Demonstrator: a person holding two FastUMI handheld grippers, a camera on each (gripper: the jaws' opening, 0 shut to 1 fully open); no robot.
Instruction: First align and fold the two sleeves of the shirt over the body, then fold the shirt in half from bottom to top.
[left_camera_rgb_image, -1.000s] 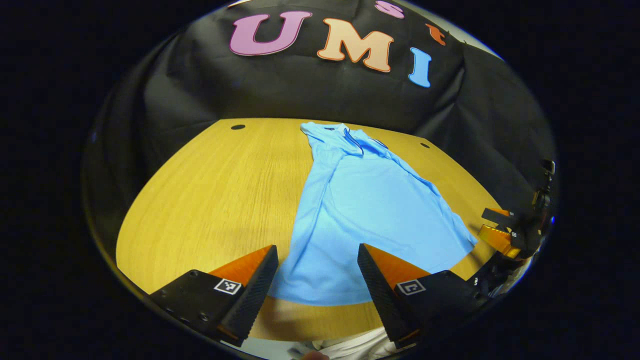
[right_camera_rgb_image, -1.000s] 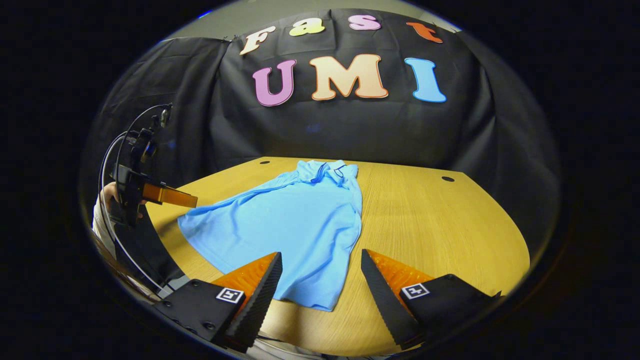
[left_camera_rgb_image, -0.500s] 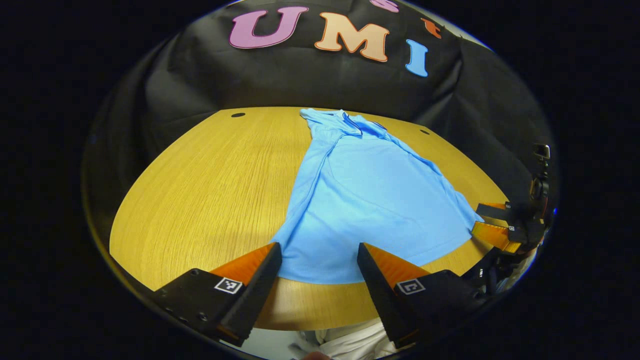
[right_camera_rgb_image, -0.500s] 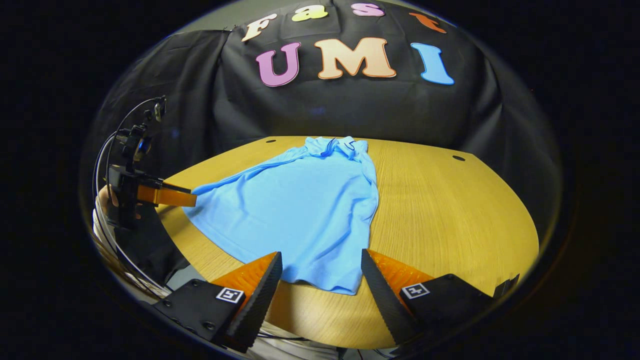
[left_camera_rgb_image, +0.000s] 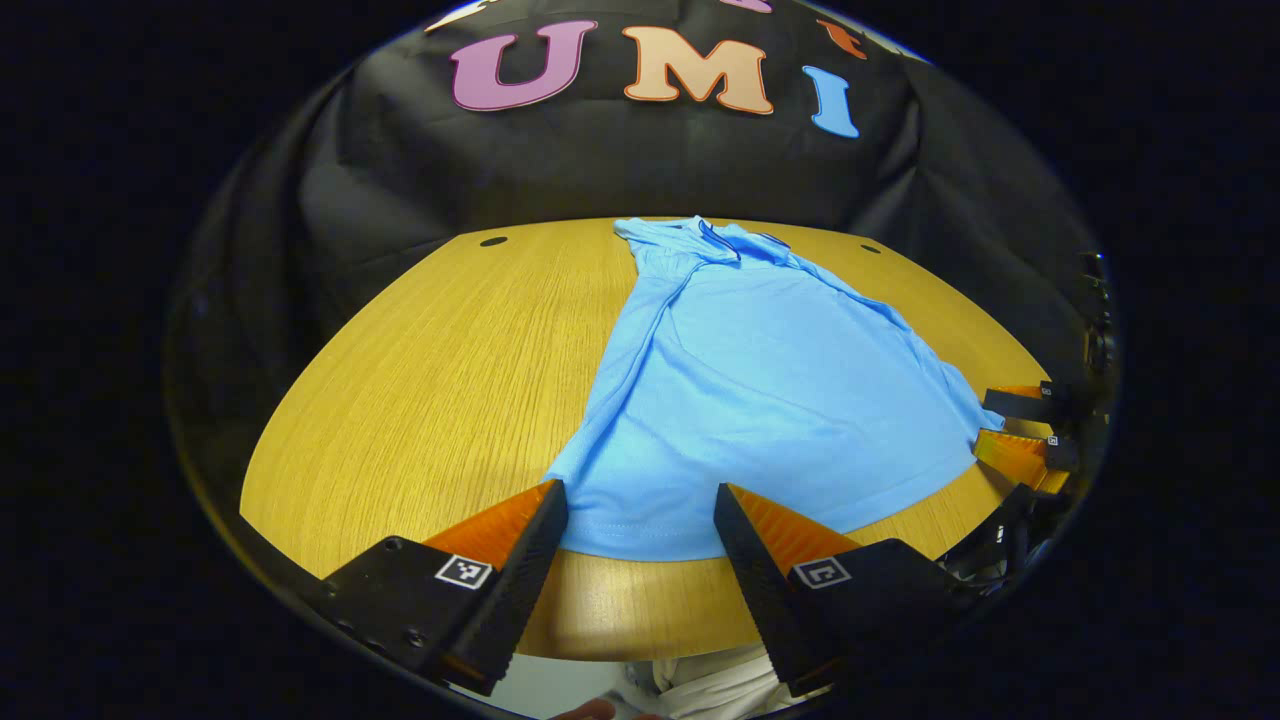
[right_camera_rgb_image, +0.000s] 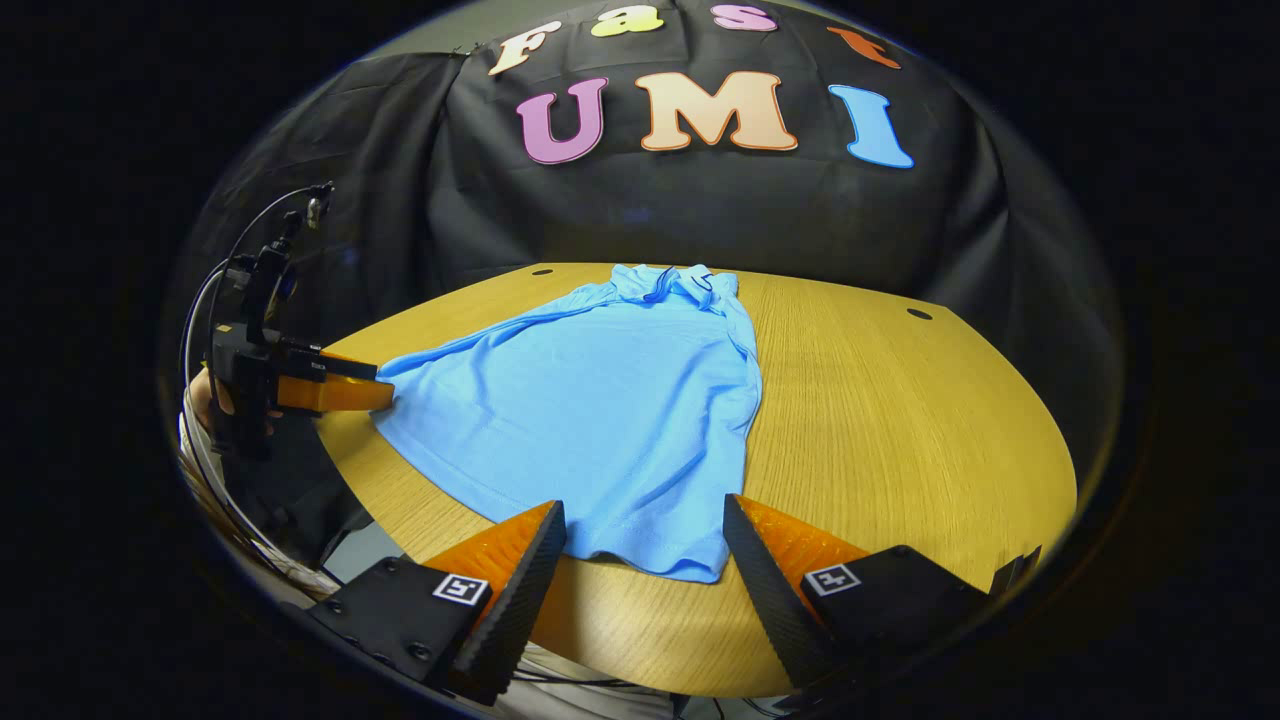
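Both claws, left claw (left_camera_rgb_image: 640, 505) and right claw (right_camera_rgb_image: 643, 520), gape empty just before the shirt (left_camera_rgb_image: 760, 400) hem on the counter (left_camera_rgb_image: 420, 380); soft, limp cloth, best pinched at hem corners

Left gripper (left_camera_rgb_image: 640, 525): two wedge-shaped fingers with ribbed, saw-toothed inner faces, each on a black block carrying a small square black-and-white marker; screw heads on the left block. Right gripper (right_camera_rgb_image: 643, 535): same build, same markers. From the right gripper view, the left unit's black housing carries looping thin cables (right_camera_rgb_image: 205, 300) and a small mast-mounted module. Pale clothing (left_camera_rgb_image: 700, 685) below.
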